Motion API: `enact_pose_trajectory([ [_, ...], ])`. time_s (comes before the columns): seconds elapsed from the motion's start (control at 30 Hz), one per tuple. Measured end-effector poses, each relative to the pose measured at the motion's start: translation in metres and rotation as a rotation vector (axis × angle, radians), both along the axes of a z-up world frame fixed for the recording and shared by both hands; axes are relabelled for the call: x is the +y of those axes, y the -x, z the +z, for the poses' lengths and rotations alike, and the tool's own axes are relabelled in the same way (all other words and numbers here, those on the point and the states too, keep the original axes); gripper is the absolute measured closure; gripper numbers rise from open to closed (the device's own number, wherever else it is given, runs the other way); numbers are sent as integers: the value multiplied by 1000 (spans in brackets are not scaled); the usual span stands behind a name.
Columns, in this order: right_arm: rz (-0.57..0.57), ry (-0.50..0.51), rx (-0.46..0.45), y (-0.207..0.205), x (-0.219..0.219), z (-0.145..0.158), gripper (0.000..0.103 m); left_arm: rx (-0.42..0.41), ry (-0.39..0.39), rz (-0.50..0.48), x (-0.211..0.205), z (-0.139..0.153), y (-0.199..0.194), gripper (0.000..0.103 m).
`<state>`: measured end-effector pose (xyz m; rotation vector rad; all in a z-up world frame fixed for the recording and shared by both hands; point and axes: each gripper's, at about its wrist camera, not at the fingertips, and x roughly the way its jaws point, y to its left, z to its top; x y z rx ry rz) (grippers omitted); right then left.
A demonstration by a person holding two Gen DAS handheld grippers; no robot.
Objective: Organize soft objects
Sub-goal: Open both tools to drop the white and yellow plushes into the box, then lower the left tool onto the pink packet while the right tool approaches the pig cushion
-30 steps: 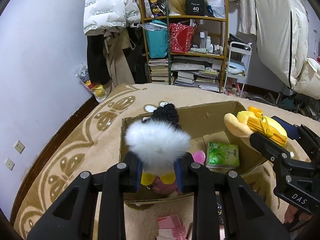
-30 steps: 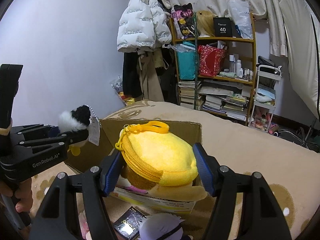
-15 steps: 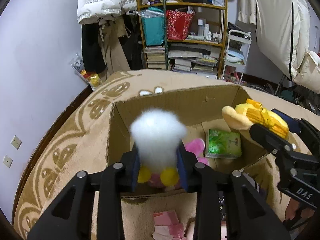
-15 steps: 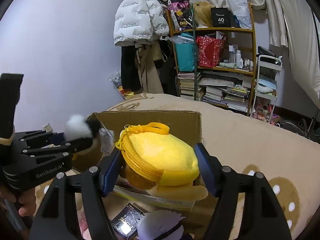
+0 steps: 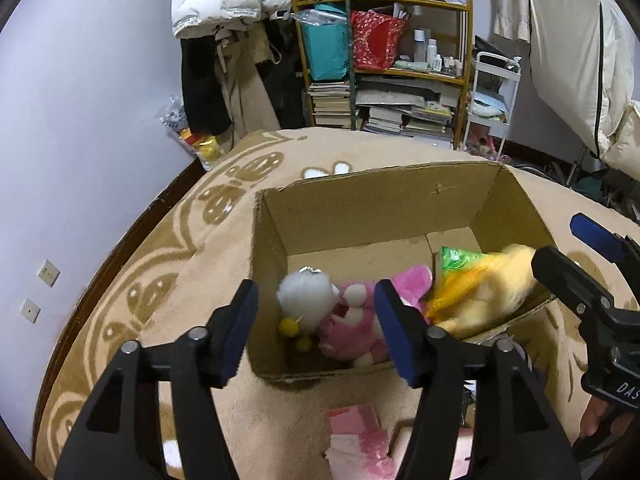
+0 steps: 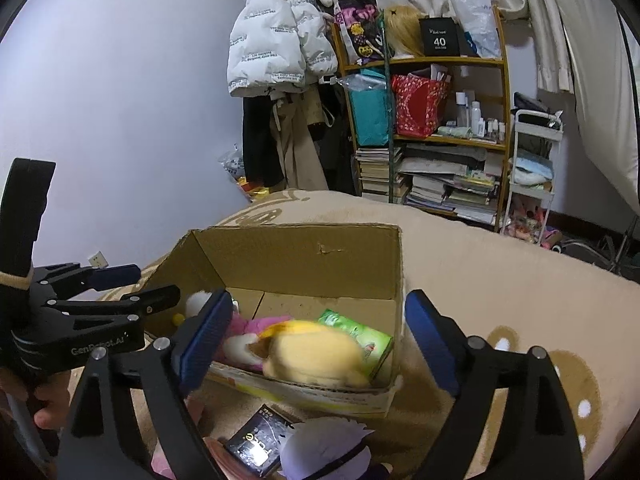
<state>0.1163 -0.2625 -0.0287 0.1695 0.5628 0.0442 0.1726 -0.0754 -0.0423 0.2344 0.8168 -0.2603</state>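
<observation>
Both toys have left the jaws since the earlier frames: the white fluffy toy, gripped a second ago, now lies in the cardboard box at lower centre of the left wrist view, touching a pink plush; the yellow plush, blurred, sits in the box's near right part, partly over a green packet. The left gripper has just been opening, its jaws moderately wide above the white toy with nothing pressed between them; the right gripper has just been opening too, its jaws wide on either side of the yellow plush without touching it. The box rests on a beige patterned blanket; a purple-haired doll and a dark packet lie at the bottom of the right wrist view, outside the box.
</observation>
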Motion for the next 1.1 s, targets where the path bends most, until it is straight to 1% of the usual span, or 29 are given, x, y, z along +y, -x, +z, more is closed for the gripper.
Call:
enact_pose_trajectory([
  [0.07, -1, 1, -5, 5, 2, 3, 3, 9, 15, 7, 5, 2, 3, 36],
  [0.13, -3, 1, -14, 12, 3, 7, 0, 7, 25, 14, 9, 6, 7, 30],
  [0.2, -5, 6, -20, 18, 4, 12, 0, -3, 37, 26, 14, 12, 12, 18],
  [0.27, -7, 11, -20, 25, 6, 17, 0, -16, 43, 39, 18, 17, 17, 10],
  [0.3, -8, 12, -20, 28, 7, 19, 0, -22, 45, 40, 21, 21, 21, 9],
  [0.4, -5, 21, -17, 38, 10, 22, 0, -26, 47, 49, 26, 28, 26, 8],
  [0.57, -13, 27, 0, 56, 18, 27, 0, -7, 76, 62, 38, 36, 38, 8],
  [0.73, -15, 16, 23, 72, 25, 31, 0, 14, 63, 39, 45, 43, 55, 8],
  [0.9, -23, -4, 43, 87, 32, 31, 0, 38, 44, 27, 49, 41, 73, 8],
  [1.03, -22, -32, 68, 96, 36, 28, 0, 60, 63, 29, 56, 40, 83, 8],
  [1.1, -20, -38, 91, 99, 38, 26, 0, 63, 56, 31, 58, 39, 87, 8],
])
